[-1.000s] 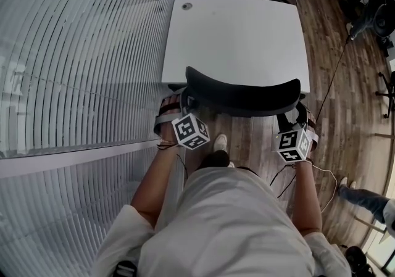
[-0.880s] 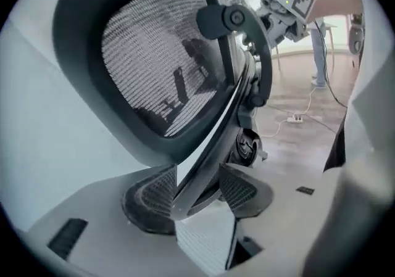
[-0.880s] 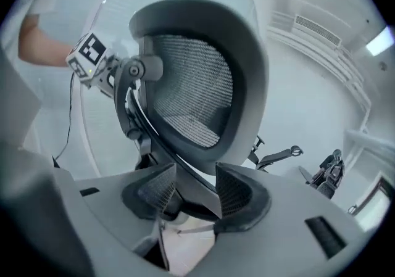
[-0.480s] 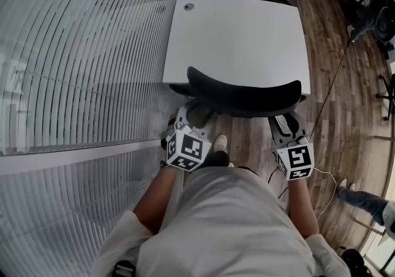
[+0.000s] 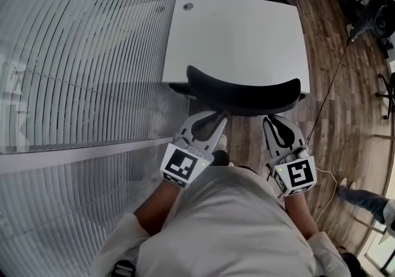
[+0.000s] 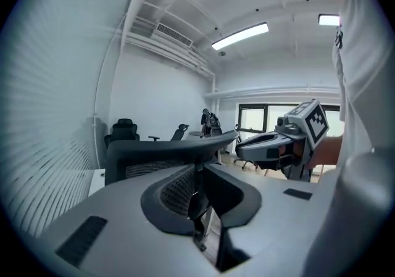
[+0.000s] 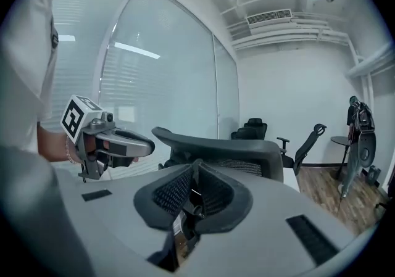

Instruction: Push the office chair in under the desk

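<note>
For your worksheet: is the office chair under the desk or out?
In: the backrest of the office chair overlaps the desk edge, seat hidden.

Black office chair (image 5: 244, 94), white desk (image 5: 237, 35), brown wood-plank floor (image 5: 333, 53), grey-striped wall (image 5: 80, 53).

Office chair (image 5: 244, 94) back: black plastic frame, smooth, matt. Panel inside frame, seen from both gripper views: fine grey mesh cloth, open weave. Desk (image 5: 234, 35) top: white, smooth, matt, laminate look. Floor (image 5: 330, 78): brown wood planks, grain showing, low sheen. Glass wall (image 5: 80, 53): glossy, catching reflections, fine frosted horizontal stripes across it. Shirt (image 5: 234, 226): pale cloth, soft, matt, lightly creased.
</note>
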{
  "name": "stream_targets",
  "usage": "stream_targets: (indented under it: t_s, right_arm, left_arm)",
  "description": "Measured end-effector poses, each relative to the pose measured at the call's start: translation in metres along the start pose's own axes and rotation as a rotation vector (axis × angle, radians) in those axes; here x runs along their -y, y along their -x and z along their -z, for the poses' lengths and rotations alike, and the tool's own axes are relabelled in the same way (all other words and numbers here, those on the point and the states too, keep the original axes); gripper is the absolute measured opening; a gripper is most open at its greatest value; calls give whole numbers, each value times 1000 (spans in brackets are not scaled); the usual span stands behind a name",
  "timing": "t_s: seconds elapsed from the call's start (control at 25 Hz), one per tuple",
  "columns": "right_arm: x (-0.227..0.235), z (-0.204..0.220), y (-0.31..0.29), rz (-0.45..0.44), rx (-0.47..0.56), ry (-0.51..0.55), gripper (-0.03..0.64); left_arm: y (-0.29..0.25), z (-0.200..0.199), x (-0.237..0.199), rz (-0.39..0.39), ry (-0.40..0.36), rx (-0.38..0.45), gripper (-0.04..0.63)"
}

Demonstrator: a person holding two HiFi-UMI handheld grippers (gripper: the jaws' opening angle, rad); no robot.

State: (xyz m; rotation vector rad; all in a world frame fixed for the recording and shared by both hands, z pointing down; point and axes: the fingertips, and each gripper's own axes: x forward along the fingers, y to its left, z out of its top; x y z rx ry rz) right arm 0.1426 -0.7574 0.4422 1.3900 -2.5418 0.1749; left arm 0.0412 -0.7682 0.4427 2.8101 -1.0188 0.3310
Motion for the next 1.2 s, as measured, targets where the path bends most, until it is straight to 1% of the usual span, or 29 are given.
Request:
stream_targets:
  t_s: [0.16, 0.36, 0.56, 0.88, 1.2]
  right_arm:
    - [-12, -16, 8, -23, 29, -19, 40]
    - [-24, -26, 17, -32, 45, -6, 32]
    - [-25, -30, 21, -33, 48, -4, 32]
    - [-25, -34, 21, -26, 54, 4, 32]
    - [-26, -40, 21, -21, 52, 12, 31]
  left_arm:
    - [6, -18, 8, -1, 14, 55, 64]
    - [15, -25, 16, -2, 21, 73, 64]
    - [15, -32, 23, 5, -2, 75, 64]
    - [12, -35, 28, 16, -10, 83, 64]
    - [14, -35, 27, 23, -17, 69, 64]
